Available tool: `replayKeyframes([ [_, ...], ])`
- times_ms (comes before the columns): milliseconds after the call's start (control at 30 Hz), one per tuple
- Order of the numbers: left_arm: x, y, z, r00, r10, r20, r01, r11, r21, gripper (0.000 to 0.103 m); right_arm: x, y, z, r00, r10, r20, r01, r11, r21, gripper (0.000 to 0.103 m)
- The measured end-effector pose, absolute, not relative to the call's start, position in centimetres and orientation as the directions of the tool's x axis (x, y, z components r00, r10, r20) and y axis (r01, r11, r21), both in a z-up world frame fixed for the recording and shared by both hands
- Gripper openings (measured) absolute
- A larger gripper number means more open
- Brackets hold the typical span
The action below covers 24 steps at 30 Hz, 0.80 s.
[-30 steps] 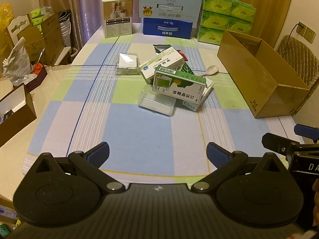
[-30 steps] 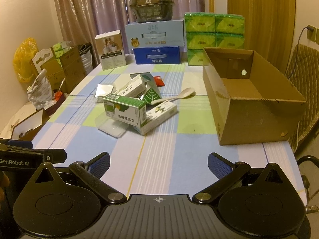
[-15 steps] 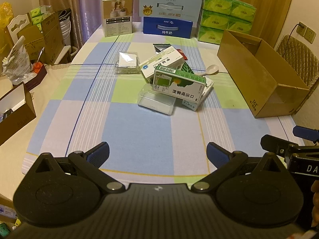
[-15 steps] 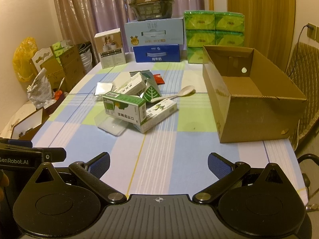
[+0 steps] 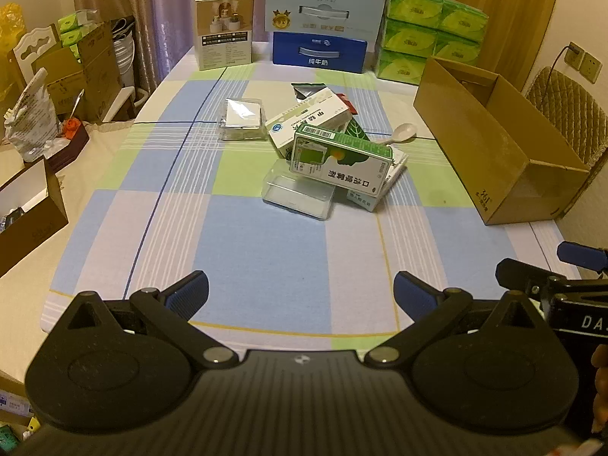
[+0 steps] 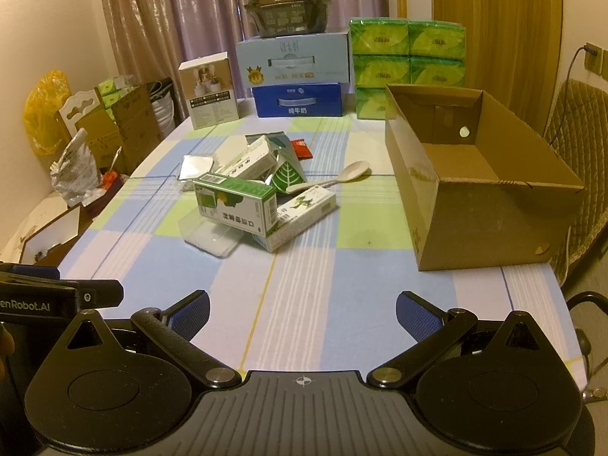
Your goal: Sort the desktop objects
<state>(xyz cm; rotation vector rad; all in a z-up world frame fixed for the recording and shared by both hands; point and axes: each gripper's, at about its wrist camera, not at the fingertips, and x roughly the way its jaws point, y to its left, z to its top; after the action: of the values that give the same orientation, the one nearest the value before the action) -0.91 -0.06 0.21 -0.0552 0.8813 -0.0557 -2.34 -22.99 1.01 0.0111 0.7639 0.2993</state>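
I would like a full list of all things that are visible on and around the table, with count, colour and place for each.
Medicine boxes: three, green and white, piled at the table centre.
Clear plastic tray: one, transparent, under the front box.
Clear case: one, transparent, left of the pile.
Spoon: one, white, right of the pile.
Leaf-print packet: one, green, in the pile.
Red sachet: one, behind the pile.
Cardboard box: one, brown, open and empty, right side of the table.
Milk cartons: two, light blue on dark blue, far edge.
Tissue packs: green, stacked at the far right.
White product box: one, far left.
Left gripper: open, near edge.
Right gripper: open, near edge.
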Motion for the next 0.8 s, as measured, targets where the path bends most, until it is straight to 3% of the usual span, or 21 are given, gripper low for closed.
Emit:
replayKeyframes([
  [300, -0.6, 0.1, 0.2, 0.641, -0.075, -0.764, 0.05, 0.997, -0.056, 0.102, -2.3, -23.2, 0.8, 0.693, 0.275, -0.666, -0.285, 0.954, 0.098, 0.101],
  [800, 3.4, 2.9, 1.2, 0.7, -0.129, -0.702, 0.253, 0.965, 0.076, 0.102, -0.8, -19.8, 1.1, 0.711, 0.397, -0.58, -0.586, 0.79, -0.178, 0.101],
])
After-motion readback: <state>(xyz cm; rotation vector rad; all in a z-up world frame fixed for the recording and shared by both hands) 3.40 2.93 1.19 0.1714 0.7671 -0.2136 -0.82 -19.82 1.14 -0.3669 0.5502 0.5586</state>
